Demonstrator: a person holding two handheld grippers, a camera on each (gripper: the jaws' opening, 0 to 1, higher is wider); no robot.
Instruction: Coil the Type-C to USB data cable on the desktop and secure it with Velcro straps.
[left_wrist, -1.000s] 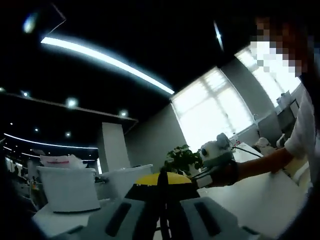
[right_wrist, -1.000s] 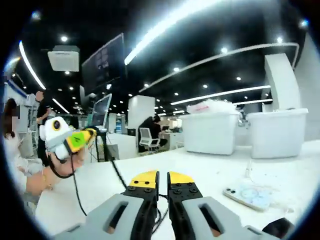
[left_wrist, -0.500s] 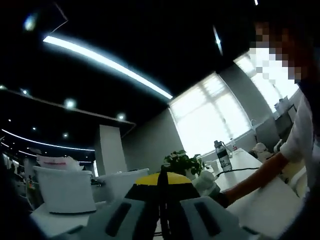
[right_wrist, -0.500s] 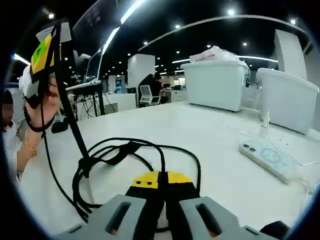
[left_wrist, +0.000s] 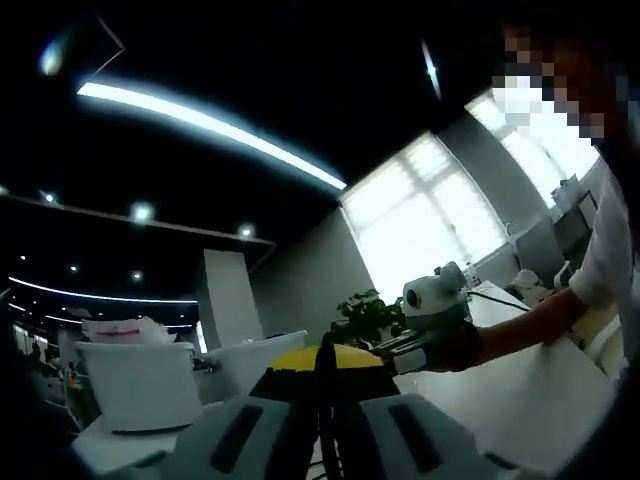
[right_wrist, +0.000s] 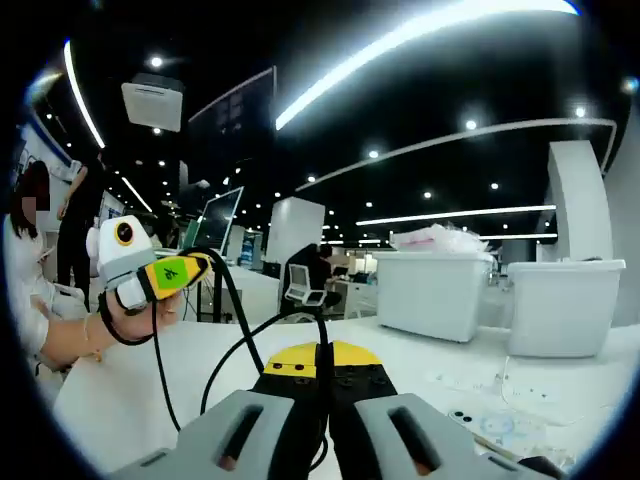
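Observation:
In the right gripper view my right gripper (right_wrist: 322, 354) is shut on the black data cable (right_wrist: 237, 348), which comes up from between its yellow tips. The cable arcs left through the air to my left gripper (right_wrist: 196, 265), held in a hand at about the same height above the white desktop (right_wrist: 150, 400). In the left gripper view my left gripper (left_wrist: 322, 356) is also shut, with a thin dark length of cable (left_wrist: 322, 400) pinched between the jaws. My right gripper (left_wrist: 400, 345) comes in from the right there, in a hand.
Two white storage bins (right_wrist: 432, 292) (right_wrist: 560, 305) stand at the back of the desk, and the left gripper view shows them as white bins (left_wrist: 135, 380). A white phone or power strip (right_wrist: 490, 425) lies at the right. A potted plant (left_wrist: 360, 315) stands by bright windows. People sit in the office behind.
My right gripper has risen from the loose coil lying on the desk, lifting the cable into the air. The left gripper now sits level with it rather than high above.

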